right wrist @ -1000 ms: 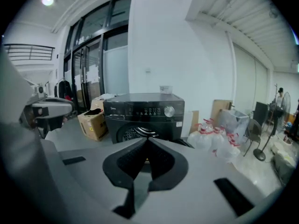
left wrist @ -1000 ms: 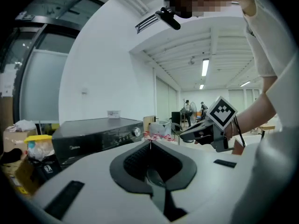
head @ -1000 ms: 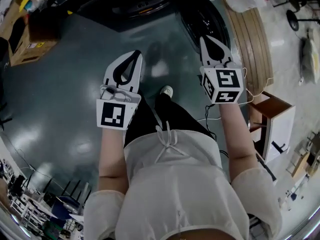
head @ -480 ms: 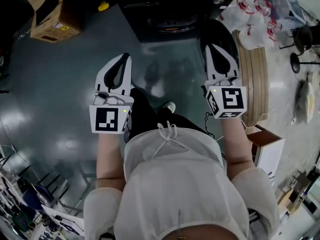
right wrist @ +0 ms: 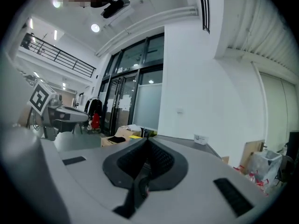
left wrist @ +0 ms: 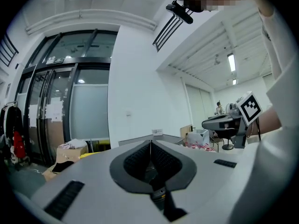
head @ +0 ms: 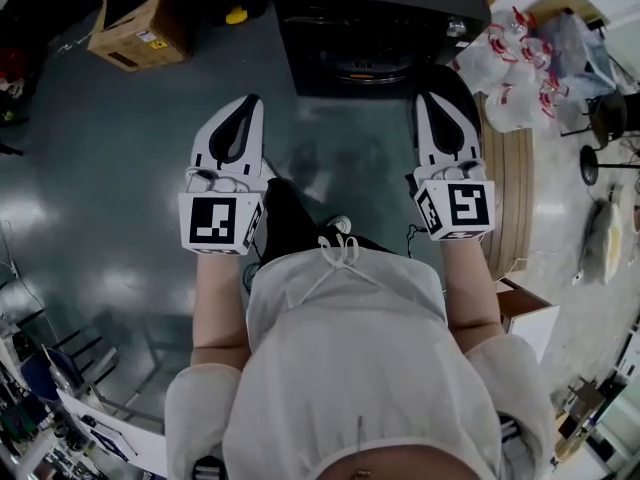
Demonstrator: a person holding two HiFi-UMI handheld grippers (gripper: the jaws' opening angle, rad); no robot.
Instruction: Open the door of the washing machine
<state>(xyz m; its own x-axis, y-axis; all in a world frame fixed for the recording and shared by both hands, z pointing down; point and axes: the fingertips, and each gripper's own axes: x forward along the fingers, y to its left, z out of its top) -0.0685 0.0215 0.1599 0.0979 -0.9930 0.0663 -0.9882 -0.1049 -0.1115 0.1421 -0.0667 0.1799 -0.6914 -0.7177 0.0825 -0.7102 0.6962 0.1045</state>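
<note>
We see a glossy, reflective floor (head: 90,198) before the smooth dark washer (head: 375,8). Left of the washer sits a matt cardboard box (head: 135,18), right of it crinkled plastic bags (head: 510,63) and bare wood boards (head: 515,188). Our shirt (head: 350,348) is soft white cloth.

Washing machine (head: 380,18) ahead of us on floor (head: 110,158); cardboard box (head: 135,13) left of it, plastic bags (head: 510,58) right of it. Our left gripper (head: 250,101), right gripper (head: 428,98) side by side before it, not touching.

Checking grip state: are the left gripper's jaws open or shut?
Shut: the left gripper shows both jaws meeting at the front, with nothing between them.
</note>
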